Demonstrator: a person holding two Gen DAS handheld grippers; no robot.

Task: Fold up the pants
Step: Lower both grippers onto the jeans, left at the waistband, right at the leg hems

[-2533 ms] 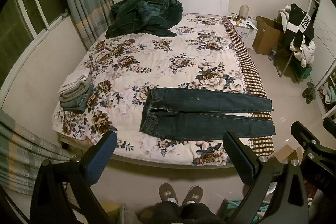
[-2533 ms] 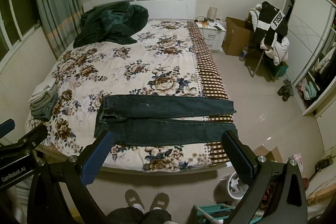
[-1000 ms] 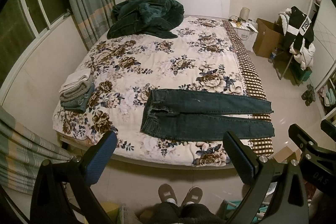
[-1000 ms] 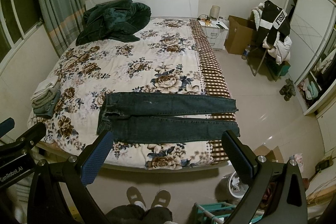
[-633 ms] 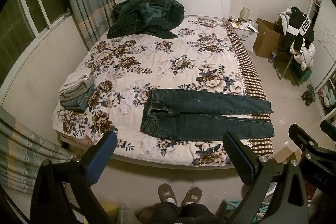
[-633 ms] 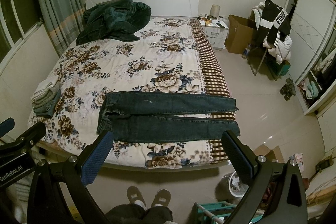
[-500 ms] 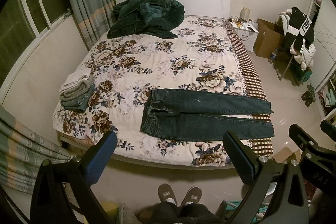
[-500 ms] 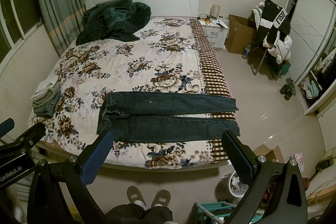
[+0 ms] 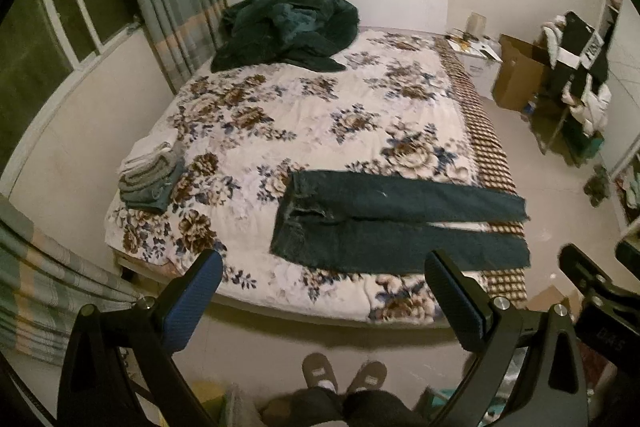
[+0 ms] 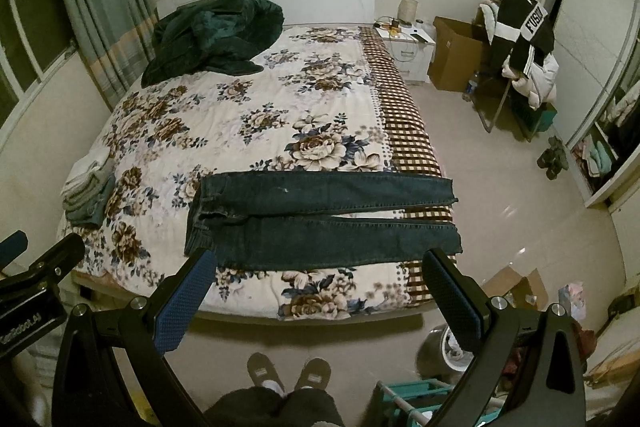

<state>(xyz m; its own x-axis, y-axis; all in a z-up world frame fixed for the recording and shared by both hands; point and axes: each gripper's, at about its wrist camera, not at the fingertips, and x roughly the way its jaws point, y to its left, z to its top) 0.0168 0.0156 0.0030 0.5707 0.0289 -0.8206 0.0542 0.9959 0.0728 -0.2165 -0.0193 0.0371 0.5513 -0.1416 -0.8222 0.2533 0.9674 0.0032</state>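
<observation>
Dark blue jeans (image 9: 396,223) lie flat across the near end of the floral bed (image 9: 312,115), waist to the left, both legs stretched to the right and reaching the checked edge. They also show in the right wrist view (image 10: 320,219). My left gripper (image 9: 324,295) is open and empty, held above the floor in front of the bed, short of the jeans. My right gripper (image 10: 320,295) is open and empty too, at about the same distance, facing the middle of the jeans.
A stack of folded clothes (image 9: 150,179) sits at the bed's left edge. A dark green coat (image 9: 284,27) is heaped near the headboard. A nightstand (image 10: 408,47), cardboard box (image 10: 452,55) and clothes-laden chair (image 10: 520,55) stand at right. The person's slippers (image 9: 344,375) are on the floor below.
Both grippers have drifted slightly, so the bed and jeans shift a little in view. The jeans have not moved and both grippers stay open.
</observation>
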